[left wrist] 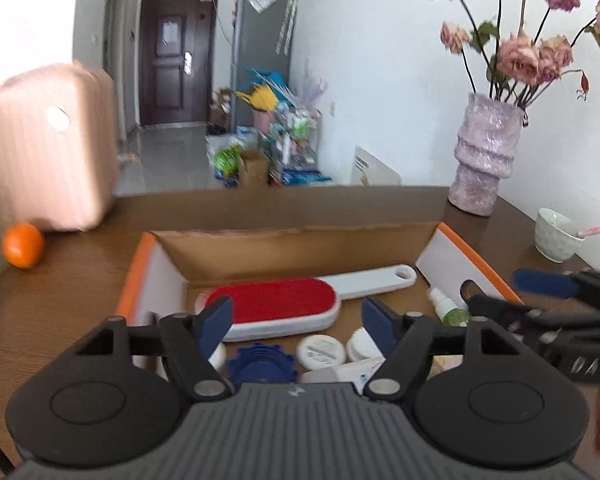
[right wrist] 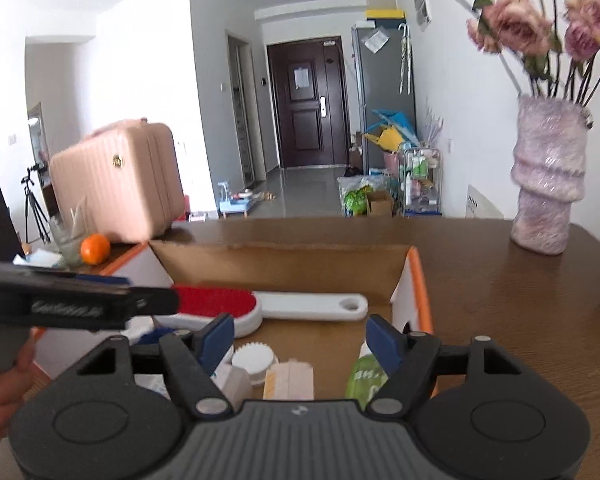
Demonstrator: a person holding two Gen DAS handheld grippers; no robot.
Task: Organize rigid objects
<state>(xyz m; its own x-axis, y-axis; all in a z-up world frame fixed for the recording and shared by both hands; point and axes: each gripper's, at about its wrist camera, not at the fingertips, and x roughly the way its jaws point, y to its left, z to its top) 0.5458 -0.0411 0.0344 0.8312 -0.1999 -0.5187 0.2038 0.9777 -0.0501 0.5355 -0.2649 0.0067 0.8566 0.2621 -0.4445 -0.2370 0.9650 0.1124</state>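
A: Where do your two grippers stand?

B: Your left gripper (left wrist: 296, 322) hangs over the near end of the cardboard box (left wrist: 300, 248), jaws apart and nothing between the blue pads. Your right gripper (right wrist: 300, 336) is the same: spread wide, empty, over the box's right half.

A: And the things you are sorting?

B: They lie inside the box. The lint brush (left wrist: 272, 306), red face up, stretches across the floor with its white handle pointing to the right wall. Nearer you sit a blue toothed cap (left wrist: 260, 362), two white round lids (left wrist: 322, 352) side by side, and a small green spray bottle (left wrist: 448, 308) against the right wall. From your right wrist you also see a pale carton (right wrist: 288, 380) lying beside a ridged white lid (right wrist: 254, 358).

A: What is around the box?

B: It rests on the brown table (right wrist: 500, 300). An orange (left wrist: 23, 245) sits to its left by a pink suitcase (right wrist: 116, 180); a vase (left wrist: 486, 156) of pink flowers and a white cup (left wrist: 556, 240) stand to its right.
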